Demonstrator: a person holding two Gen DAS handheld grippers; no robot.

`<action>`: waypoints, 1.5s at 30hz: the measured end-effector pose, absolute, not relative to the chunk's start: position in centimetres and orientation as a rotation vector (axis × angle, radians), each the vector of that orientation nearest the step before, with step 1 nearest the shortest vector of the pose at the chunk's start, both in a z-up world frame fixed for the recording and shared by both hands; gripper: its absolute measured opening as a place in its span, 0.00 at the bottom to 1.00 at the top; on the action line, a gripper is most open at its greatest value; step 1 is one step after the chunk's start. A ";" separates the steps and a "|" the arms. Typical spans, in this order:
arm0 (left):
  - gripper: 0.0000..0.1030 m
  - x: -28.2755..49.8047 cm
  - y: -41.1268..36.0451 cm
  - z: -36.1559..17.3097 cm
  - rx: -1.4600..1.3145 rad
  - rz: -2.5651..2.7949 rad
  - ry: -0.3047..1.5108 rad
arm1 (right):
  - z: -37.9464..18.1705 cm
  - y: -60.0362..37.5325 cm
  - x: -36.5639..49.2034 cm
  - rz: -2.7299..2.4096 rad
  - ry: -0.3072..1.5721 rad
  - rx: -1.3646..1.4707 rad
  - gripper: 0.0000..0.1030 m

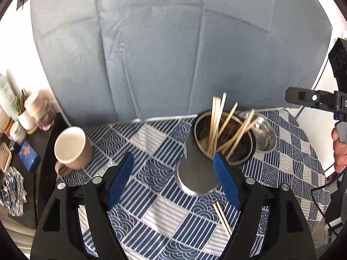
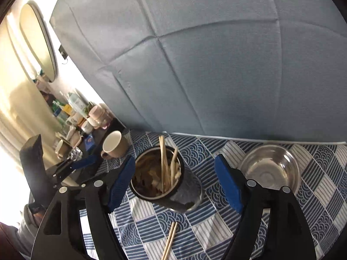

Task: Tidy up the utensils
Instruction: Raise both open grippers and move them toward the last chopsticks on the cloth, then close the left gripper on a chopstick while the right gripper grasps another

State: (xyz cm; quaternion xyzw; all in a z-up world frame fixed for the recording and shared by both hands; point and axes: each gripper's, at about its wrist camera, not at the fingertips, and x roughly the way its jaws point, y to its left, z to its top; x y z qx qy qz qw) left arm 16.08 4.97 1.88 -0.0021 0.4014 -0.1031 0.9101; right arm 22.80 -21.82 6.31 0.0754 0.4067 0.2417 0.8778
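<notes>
A steel utensil cup (image 1: 201, 169) stands on the blue patterned tablecloth (image 1: 151, 164) and holds several wooden chopsticks (image 1: 216, 121). It also shows in the right wrist view (image 2: 186, 192) with the chopsticks (image 2: 164, 164) inside. Two loose chopsticks (image 1: 223, 218) lie on the cloth in front of the cup; they also show in the right wrist view (image 2: 170, 238). My left gripper (image 1: 173, 179) is open and empty, above the cloth, the cup by its right finger. My right gripper (image 2: 174, 184) is open and empty, held above the cup. The right gripper also shows at the far right of the left wrist view (image 1: 303, 97).
A tan mug (image 1: 71, 149) stands at the left of the cloth, and shows too in the right wrist view (image 2: 115, 145). A steel bowl (image 2: 271, 169) sits right of the cup. A dark side table (image 1: 23, 143) with jars and bottles is at the left. A grey padded wall (image 1: 173, 54) stands behind.
</notes>
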 end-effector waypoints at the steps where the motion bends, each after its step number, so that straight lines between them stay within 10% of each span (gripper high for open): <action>1: 0.75 15.7 5.0 1.2 -0.003 -0.211 0.843 | 6.0 -22.0 22.4 0.497 0.856 0.154 0.72; 17: 0.80 8.8 -0.5 -12.2 0.161 -0.330 1.191 | -6.0 -21.9 16.9 0.380 1.186 -0.028 0.74; 45: 0.86 9.6 -6.4 -16.2 0.176 -0.229 1.306 | -11.7 -24.6 12.2 0.343 1.334 -0.006 0.76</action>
